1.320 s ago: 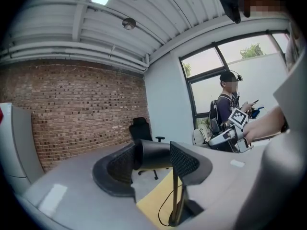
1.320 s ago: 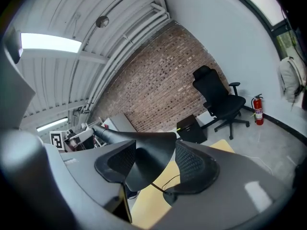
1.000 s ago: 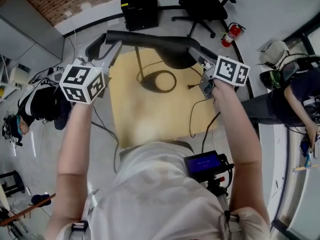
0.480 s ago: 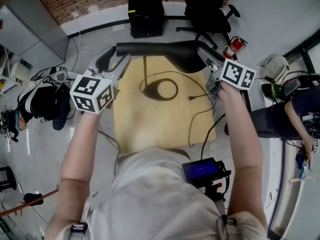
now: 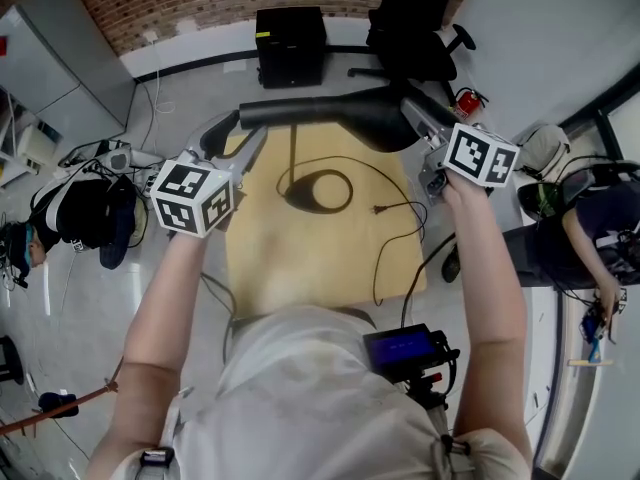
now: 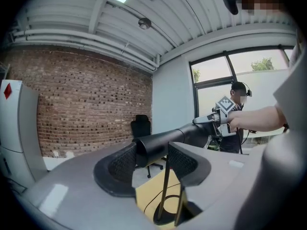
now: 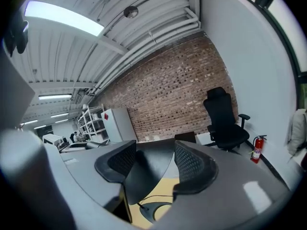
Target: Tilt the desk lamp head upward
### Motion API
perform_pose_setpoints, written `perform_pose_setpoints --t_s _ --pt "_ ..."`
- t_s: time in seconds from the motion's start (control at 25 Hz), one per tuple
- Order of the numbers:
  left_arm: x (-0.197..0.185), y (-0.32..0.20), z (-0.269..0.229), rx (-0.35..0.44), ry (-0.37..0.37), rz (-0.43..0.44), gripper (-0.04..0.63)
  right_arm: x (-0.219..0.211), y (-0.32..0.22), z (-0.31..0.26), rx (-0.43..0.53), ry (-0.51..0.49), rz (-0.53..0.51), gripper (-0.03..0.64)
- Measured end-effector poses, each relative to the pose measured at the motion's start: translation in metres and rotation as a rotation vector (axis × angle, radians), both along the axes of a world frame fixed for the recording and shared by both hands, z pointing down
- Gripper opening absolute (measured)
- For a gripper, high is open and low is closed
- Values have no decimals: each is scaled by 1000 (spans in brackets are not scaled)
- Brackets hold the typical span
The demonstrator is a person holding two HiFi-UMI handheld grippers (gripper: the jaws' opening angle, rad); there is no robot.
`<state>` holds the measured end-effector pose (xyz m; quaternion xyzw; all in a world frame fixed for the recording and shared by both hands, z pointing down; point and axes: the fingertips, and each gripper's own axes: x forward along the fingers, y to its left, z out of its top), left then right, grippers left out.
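A black desk lamp stands on the yellow table (image 5: pixel 320 263), its ring base (image 5: pixel 318 190) under a thin stem (image 5: pixel 293 153). The long arm (image 5: pixel 300 110) lies nearly level high above the table and widens into the lamp head (image 5: pixel 375 128) at the right. My left gripper (image 5: pixel 237 131) is shut on the arm's left end; in the left gripper view (image 6: pixel 151 159) both pads press on the tube (image 6: pixel 163 145). My right gripper (image 5: pixel 418 133) is shut on the lamp head, whose dark shade (image 7: pixel 148 171) fills the gap between the jaws (image 7: pixel 153 164).
The lamp's cord (image 5: pixel 395 228) trails over the table's right side and edge. Behind the table stand a black box (image 5: pixel 290 33), an office chair (image 5: pixel 410 18) and a fire extinguisher (image 5: pixel 468 100). A seated person (image 5: pixel 590 228) is at the right, bags (image 5: pixel 85 213) lie at the left.
The right gripper has risen with the lamp head in it and rolled a little. The left gripper has sunk slightly with the arm's end. Both grips have held.
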<state>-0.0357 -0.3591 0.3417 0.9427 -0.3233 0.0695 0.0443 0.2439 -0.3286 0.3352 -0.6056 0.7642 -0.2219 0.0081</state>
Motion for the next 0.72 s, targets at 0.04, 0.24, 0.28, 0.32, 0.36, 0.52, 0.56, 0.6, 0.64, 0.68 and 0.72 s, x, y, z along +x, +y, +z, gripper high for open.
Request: perform_pose_setpoints --t_s 0.04,0.24,0.28,0.32,0.36,0.52,0.56,0.6,0.64,0.68,0.72 --pt "0 0 2 -6 3 1 182 0 0 -4 4 15 0 259" --pt "0 0 11 -35 12 7 178 -3 0 -24 27 107 0 259" --pt "1 -1 13 -41 14 8 178 -3 -1 -28 32 127 -1 259" --pt "2 -2 15 -45 17 8 178 -3 -2 -32 39 147 -3 261" --pt "3 -3 17 -50 20 7 178 -4 -3 -36 47 163 -6 259" --pt "5 -3 21 -64 30 4 178 -7 -5 -49 67 213 -8 259" --pt "5 -3 22 -67 30 5 178 -8 -5 -53 72 223 -8 258" --pt "5 -3 22 -70 30 5 178 -9 -5 -56 76 234 -9 258" --pt "5 -3 23 -73 31 6 178 -11 -5 -59 79 243 -10 258" --pt "4 -4 24 -75 32 6 178 -12 -6 -61 83 251 -11 258" --pt "4 -4 25 -77 33 5 176 -13 -7 -63 86 258 -13 258"
